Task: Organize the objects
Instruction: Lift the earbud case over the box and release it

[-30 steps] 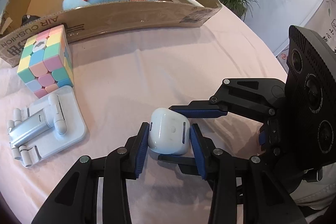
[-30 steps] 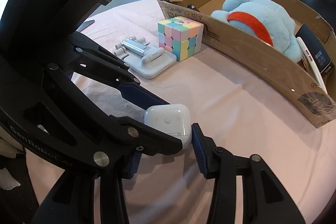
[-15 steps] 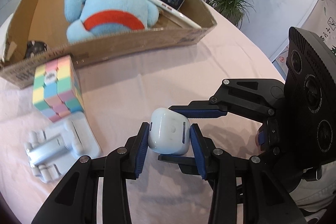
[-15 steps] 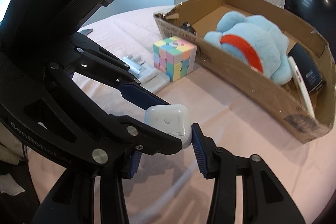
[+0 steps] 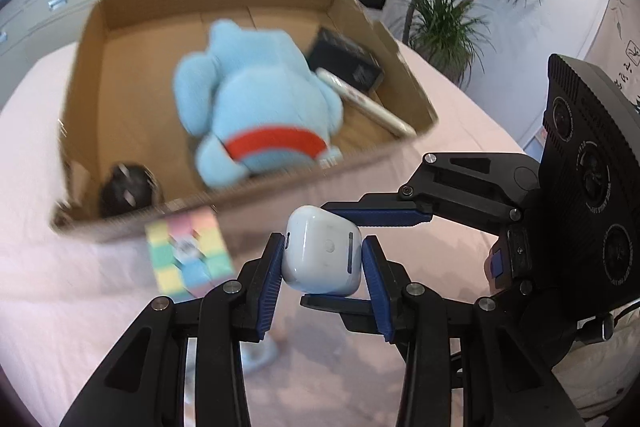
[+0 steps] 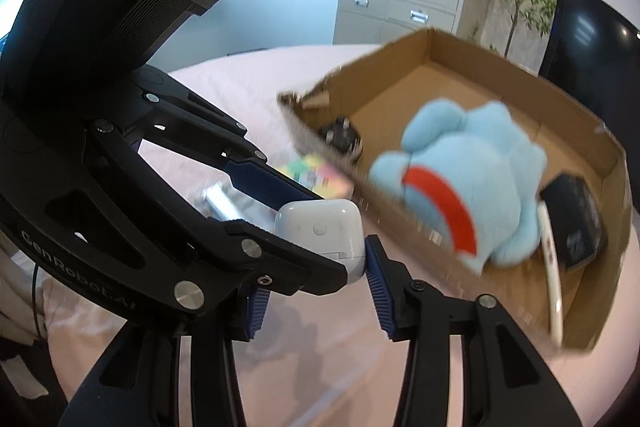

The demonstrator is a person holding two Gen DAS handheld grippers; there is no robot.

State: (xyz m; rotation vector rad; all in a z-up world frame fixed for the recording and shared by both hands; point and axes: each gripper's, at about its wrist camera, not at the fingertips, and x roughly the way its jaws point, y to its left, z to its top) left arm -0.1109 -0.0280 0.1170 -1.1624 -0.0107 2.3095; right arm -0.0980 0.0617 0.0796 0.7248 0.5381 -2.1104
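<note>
A white earbud case [image 5: 322, 259] hangs in the air above the pink table, held from two sides at once. My left gripper [image 5: 322, 261] is shut on its left and right faces. My right gripper [image 6: 316, 287] comes in from the right and is shut on it crosswise, one finger above and one below. In the right wrist view the case [image 6: 320, 231] sits behind the left gripper's fingers [image 6: 280, 259]. Just beyond lies the open cardboard box [image 5: 392, 67] with a blue plush toy [image 5: 260, 99] inside.
The box also holds a black booklet-like item [image 5: 348, 61], a white stick-shaped device [image 5: 368, 107] and a dark round object [image 5: 128, 187]. A pastel puzzle cube [image 5: 188, 255] stands against the box's near wall. A grey folding stand [image 6: 220, 203] lies beside it. Potted plants stand behind.
Both grippers have risen together with the earbud case and moved toward the box. The box interior now shows from higher up, and the cube and stand have slid down under the fingers.
</note>
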